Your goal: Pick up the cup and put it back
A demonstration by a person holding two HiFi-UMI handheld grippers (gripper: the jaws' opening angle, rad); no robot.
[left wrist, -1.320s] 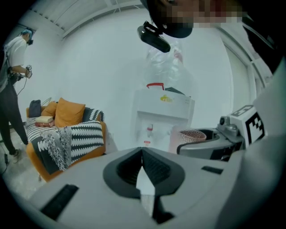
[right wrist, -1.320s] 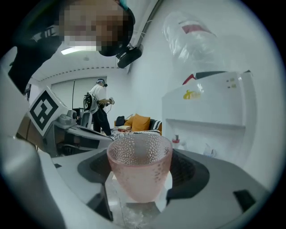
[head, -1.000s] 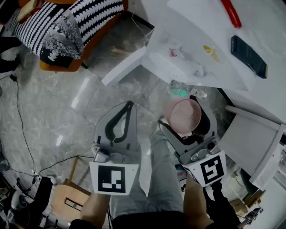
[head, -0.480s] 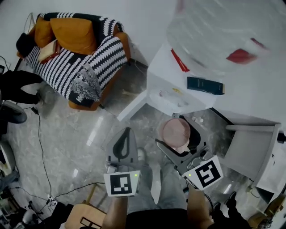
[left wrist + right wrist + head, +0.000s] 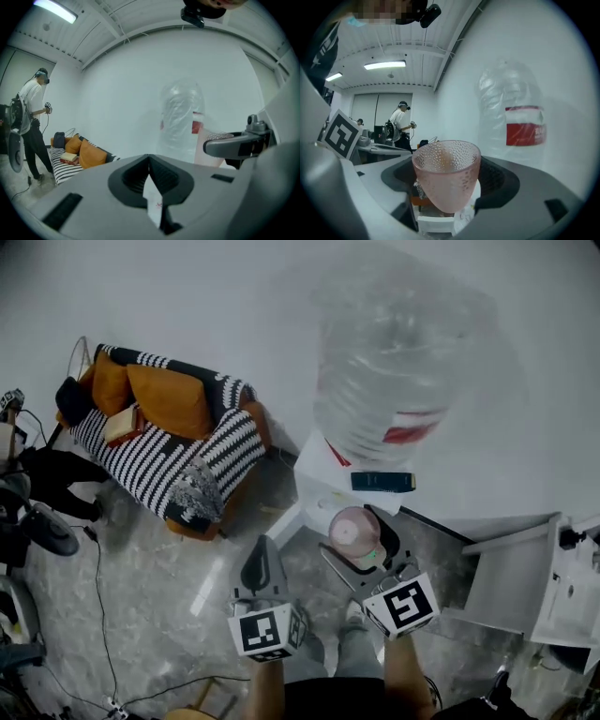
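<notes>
Pink, dimpled glass: the cup [image 5: 446, 178] stands upright between the jaws of the right gripper [image 5: 364, 529], which are clamped on its lower wall. It hangs in the air just off the near corner of the white table [image 5: 317, 474]. In the right gripper view the cup's own body covers the places where the pads meet it, and its foot is partly lost behind the gripper's frame.

The left gripper [image 5: 263, 549] hovers beside it with its jaws together at the tips and nothing between them. A narrow slit below the tips shows only a sliver of something white.

A big clear bottle [image 5: 398, 371] with a red label is smeared by blur in the head view, and its base cannot be made out. A dark flat thing [image 5: 382, 481] lies by the table's near edge, too small to identify. At the left stand a striped sofa [image 5: 178, 451] and, in the left gripper view, a person [image 5: 33, 122].
</notes>
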